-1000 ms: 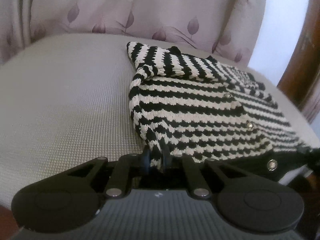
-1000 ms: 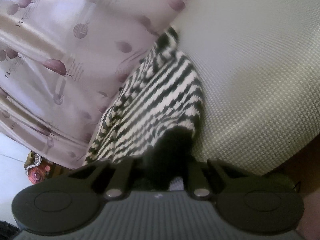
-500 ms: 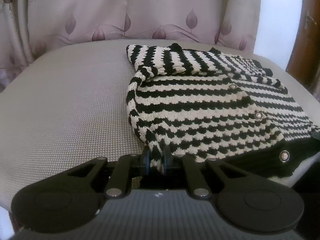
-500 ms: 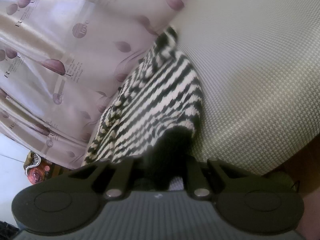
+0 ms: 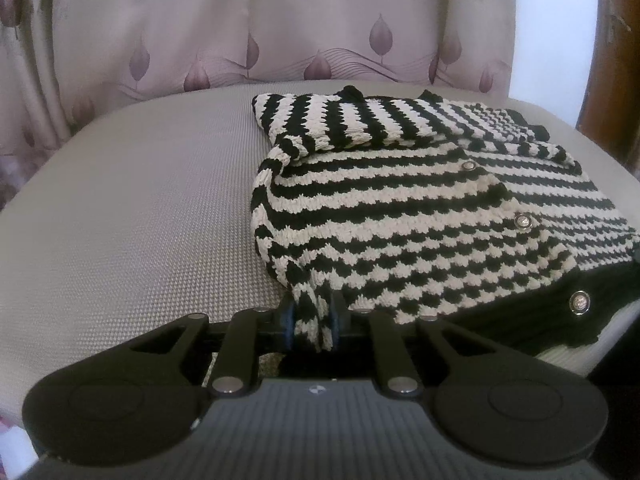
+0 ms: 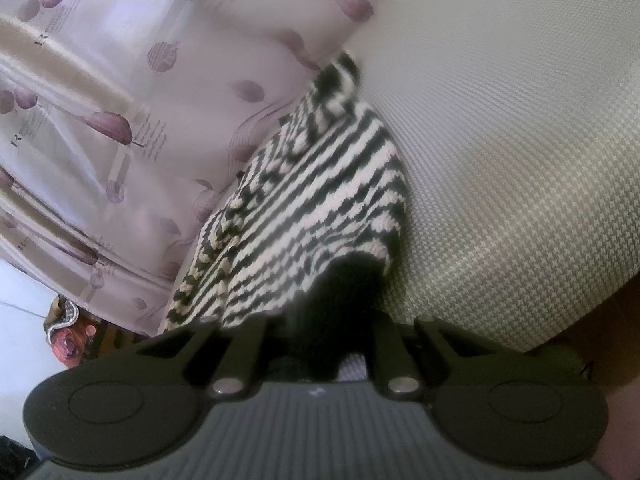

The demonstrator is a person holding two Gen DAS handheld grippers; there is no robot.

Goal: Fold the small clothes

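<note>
On my left wrist camera the left gripper (image 5: 313,320) is pinched tight on the near left corner of the striped cardigan (image 5: 420,216), a fold of black-and-cream knit squeezed between its fingers (image 5: 289,322). The cardigan lies on the grey woven seat (image 5: 132,216), spread across the right half and reaching the right edge. One sleeve (image 5: 340,124) is folded across the far end of the garment. Three shiny buttons (image 5: 523,222) run along the front toward the black hem band (image 5: 532,312) at the near right.

On my right wrist camera the right gripper (image 6: 334,332) is closed on the black hem of the cardigan (image 6: 304,216); the cloth fills the space between the fingers, so I see no gap. This view is blurred. The knit runs away from the gripper toward the mauve leaf-print curtain (image 6: 120,92) on the left, with the seat (image 6: 520,140) on the right.
</note>
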